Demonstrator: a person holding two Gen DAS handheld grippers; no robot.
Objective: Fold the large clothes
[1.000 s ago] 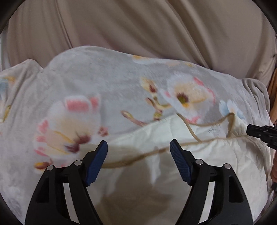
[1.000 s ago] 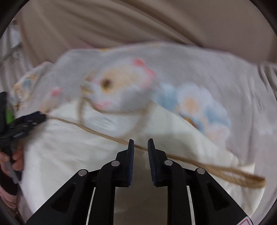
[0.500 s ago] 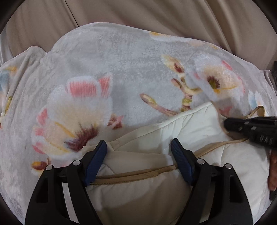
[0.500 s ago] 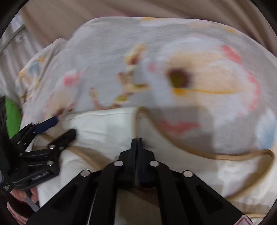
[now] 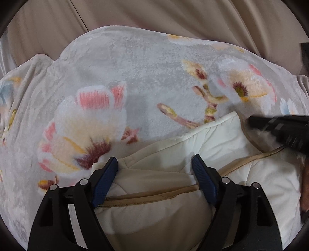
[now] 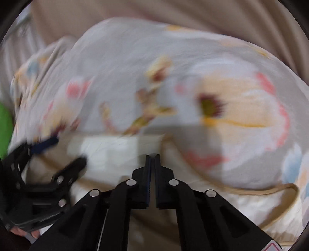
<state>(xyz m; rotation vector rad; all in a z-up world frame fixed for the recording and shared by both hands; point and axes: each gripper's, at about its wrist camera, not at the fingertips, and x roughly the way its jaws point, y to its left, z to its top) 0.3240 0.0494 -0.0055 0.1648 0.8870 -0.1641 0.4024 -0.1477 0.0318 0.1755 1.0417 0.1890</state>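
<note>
Folding garment over blanket: right gripper pinching garment edge; left gripper gaping over trim. Next: clamp trim.

Plush, fuzzy floral blanket; smooth matt quilted cream garment with tan trim.

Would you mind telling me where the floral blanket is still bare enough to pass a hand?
The blanket is bare across its far half, up to the beige backdrop, and on its left side. The near right is crowded: the cream garment lies there with the left gripper and right gripper.
</note>
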